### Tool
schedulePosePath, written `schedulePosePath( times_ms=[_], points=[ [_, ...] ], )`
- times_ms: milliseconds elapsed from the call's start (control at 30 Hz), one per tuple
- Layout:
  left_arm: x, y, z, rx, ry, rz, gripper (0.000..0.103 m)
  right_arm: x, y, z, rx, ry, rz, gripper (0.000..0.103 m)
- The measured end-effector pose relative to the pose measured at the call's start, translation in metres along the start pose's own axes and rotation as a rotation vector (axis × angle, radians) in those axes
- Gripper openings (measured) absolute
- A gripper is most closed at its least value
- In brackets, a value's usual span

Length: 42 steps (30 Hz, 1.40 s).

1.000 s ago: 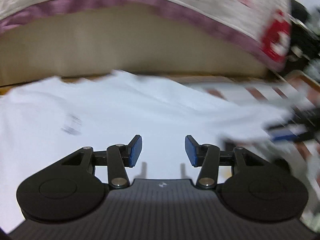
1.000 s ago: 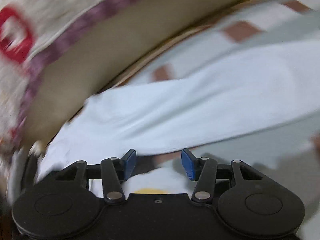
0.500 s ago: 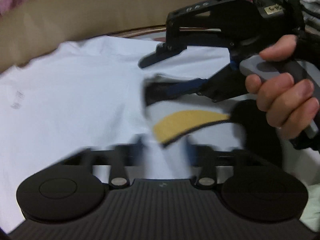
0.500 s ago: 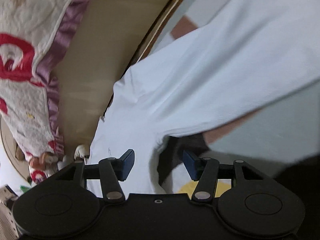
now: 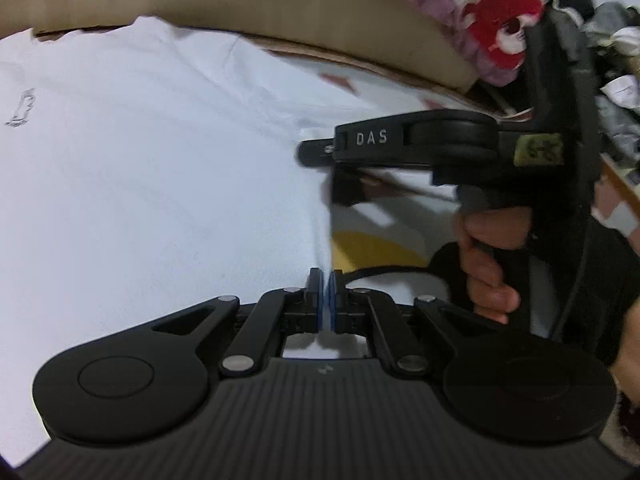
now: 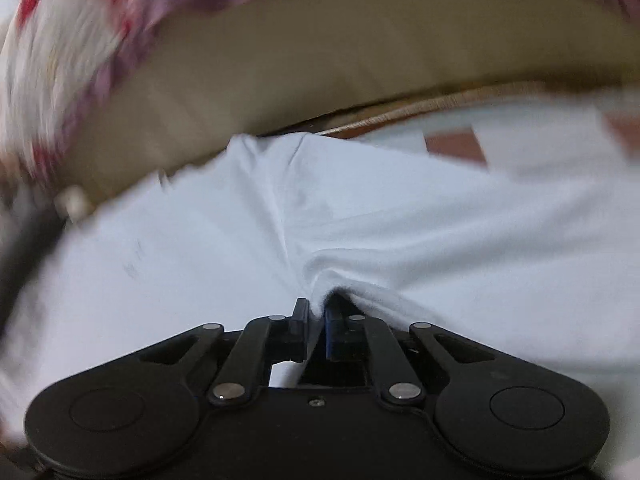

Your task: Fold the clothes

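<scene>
Both jaws pinched tight on white shirt (image 5: 152, 184) edge, over patterned sheet (image 6: 456, 146); beige cushion (image 6: 360, 60) behind. Left view alone shows right gripper (image 5: 348, 190) and hand (image 5: 486, 264).

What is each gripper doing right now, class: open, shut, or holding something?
Left gripper: shut on the edge of the white shirt.
Right gripper: shut on a bunched fold of the white shirt.
</scene>
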<state>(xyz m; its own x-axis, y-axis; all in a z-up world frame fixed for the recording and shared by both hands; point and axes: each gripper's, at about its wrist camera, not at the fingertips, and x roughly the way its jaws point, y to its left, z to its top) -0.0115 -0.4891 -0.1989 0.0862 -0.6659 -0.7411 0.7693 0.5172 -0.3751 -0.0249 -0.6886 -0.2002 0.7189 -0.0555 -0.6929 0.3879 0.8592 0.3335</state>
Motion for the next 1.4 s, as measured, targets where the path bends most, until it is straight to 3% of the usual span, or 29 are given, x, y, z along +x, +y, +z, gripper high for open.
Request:
schedulePosePath(
  times_ms=[67, 133, 200, 233, 367, 433, 467, 500, 700, 867, 1000, 1133, 1200, 1333, 1400],
  points=[
    [-0.004, 0.001, 0.000, -0.010, 0.020, 0.014, 0.008, 0.001, 0.011, -0.001, -0.088, 0.010, -0.073, 0.008],
    [-0.009, 0.000, 0.001, -0.013, 0.041, 0.018, 0.019, 0.001, 0.016, -0.001, -0.143, 0.001, -0.122, 0.008],
    [-0.016, 0.000, 0.001, 0.004, 0.045, 0.056, 0.040, -0.003, 0.014, -0.001, -0.166, 0.003, -0.160, 0.013],
    [-0.019, 0.000, 0.002, 0.012, 0.046, 0.076, 0.042, -0.006, 0.010, -0.001, -0.153, 0.004, -0.190, 0.014],
    [-0.024, 0.006, 0.009, 0.029, 0.043, 0.169, 0.044, -0.021, -0.015, -0.004, -0.060, 0.031, -0.305, 0.001],
    [-0.023, 0.009, 0.008, 0.000, 0.050, 0.205, 0.044, -0.035, -0.029, -0.004, 0.032, 0.013, -0.297, 0.007],
    [-0.022, 0.011, 0.008, -0.014, 0.056, 0.218, 0.044, -0.042, -0.030, -0.004, 0.052, 0.002, -0.284, 0.017],
    [-0.023, 0.013, 0.007, -0.026, 0.060, 0.228, 0.044, -0.047, -0.030, -0.003, 0.063, -0.008, -0.271, 0.017],
    [-0.026, 0.007, 0.013, 0.012, 0.080, 0.295, 0.048, -0.051, -0.006, -0.006, -0.030, -0.027, -0.223, 0.028],
    [-0.031, 0.011, 0.042, 0.126, 0.110, 0.331, 0.049, -0.054, 0.011, -0.007, -0.076, -0.044, -0.177, 0.038],
    [-0.052, 0.020, 0.086, 0.190, 0.123, 0.373, 0.049, -0.067, 0.010, -0.003, 0.080, -0.107, -0.073, 0.039],
    [-0.098, 0.042, 0.136, 0.147, 0.117, 0.362, 0.049, -0.079, 0.016, -0.009, 0.304, -0.176, 0.008, 0.046],
    [-0.121, 0.052, 0.147, 0.159, 0.153, 0.423, 0.050, -0.078, 0.025, -0.015, 0.361, -0.185, 0.048, 0.051],
    [-0.166, 0.072, 0.167, 0.173, 0.242, 0.535, 0.054, -0.055, 0.062, -0.010, 0.135, -0.109, 0.051, 0.052],
    [-0.190, 0.079, 0.170, 0.147, 0.284, 0.573, 0.055, -0.046, 0.078, -0.013, 0.009, -0.108, -0.031, 0.055]
  ],
)
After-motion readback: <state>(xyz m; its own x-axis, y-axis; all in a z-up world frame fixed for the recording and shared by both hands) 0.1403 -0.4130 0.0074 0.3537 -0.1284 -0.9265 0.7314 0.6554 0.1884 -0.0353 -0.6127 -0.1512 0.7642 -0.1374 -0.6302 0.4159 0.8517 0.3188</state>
